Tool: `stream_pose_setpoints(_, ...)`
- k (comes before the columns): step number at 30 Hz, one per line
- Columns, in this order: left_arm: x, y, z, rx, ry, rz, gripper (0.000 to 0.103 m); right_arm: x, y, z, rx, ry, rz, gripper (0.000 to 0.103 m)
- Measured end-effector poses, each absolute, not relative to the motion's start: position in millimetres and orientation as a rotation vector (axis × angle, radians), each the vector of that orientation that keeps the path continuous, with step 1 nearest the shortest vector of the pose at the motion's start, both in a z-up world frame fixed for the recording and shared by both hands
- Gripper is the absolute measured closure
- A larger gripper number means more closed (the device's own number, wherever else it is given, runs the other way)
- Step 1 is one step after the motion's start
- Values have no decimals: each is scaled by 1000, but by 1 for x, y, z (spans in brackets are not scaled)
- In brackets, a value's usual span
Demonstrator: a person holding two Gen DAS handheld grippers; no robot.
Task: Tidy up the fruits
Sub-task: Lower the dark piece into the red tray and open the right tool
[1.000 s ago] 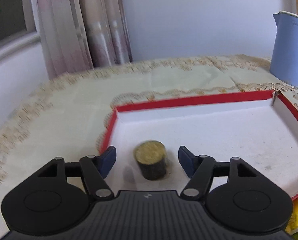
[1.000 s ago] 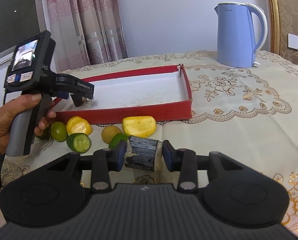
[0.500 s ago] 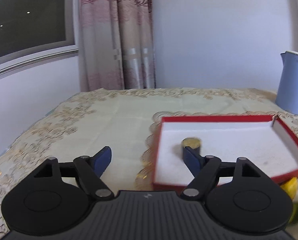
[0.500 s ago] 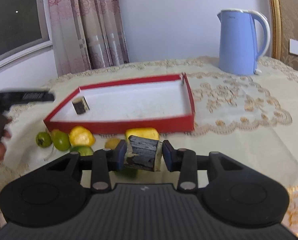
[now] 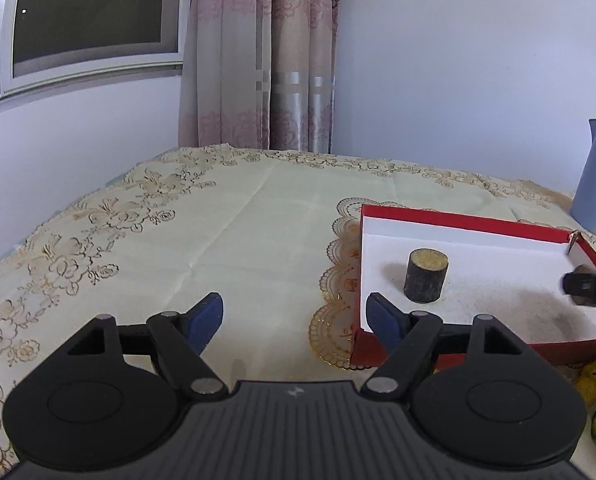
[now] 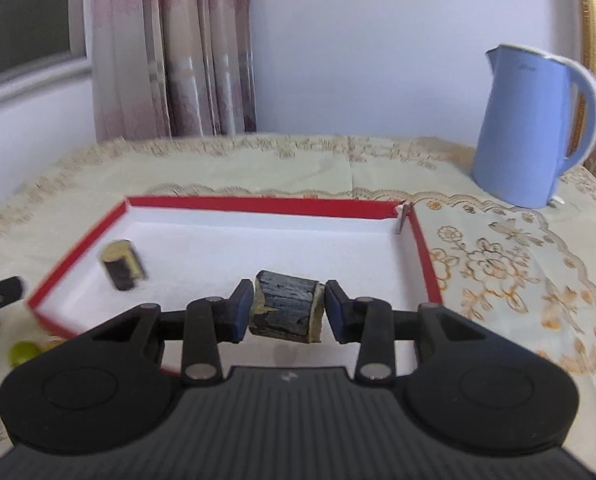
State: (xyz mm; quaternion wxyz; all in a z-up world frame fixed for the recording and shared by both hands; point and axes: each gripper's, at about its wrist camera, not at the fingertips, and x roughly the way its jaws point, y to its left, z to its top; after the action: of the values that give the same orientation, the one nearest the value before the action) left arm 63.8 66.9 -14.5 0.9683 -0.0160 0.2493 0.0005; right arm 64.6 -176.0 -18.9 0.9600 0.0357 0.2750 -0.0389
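Left wrist view: the left tool (image 5: pixel 296 320) tilts downward over the table (image 5: pixel 218 240), just left of the red tray (image 5: pixel 457 220), its jaws spread wide and empty. One dark fruit piece (image 5: pixel 426 276) stands upright inside the tray.

Right wrist view: the right tool (image 6: pixel 289 312) angles down over the tray (image 6: pixel 258 204), pinching a second dark fruit chunk (image 6: pixel 288 308) above the tray's near edge.
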Motion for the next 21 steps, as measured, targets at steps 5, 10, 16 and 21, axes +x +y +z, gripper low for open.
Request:
stream_pose_setpoints(5,66,71,-18,-51,510,-4,24,92,-180,-38,97,601,-77,65)
stream_pose_setpoints(10,67,69,-20,-44,520,-2,24,82,-185,-32,115,545,-95,52)
stream_pose_setpoints(16,53,74,-13,-27,513,-18,24,31,-197,-23,191,496,-144,49)
stream_pose_setpoints(21,38,70,-11,42,518,-45,24,-28,-204,-32,223,417,-204,43)
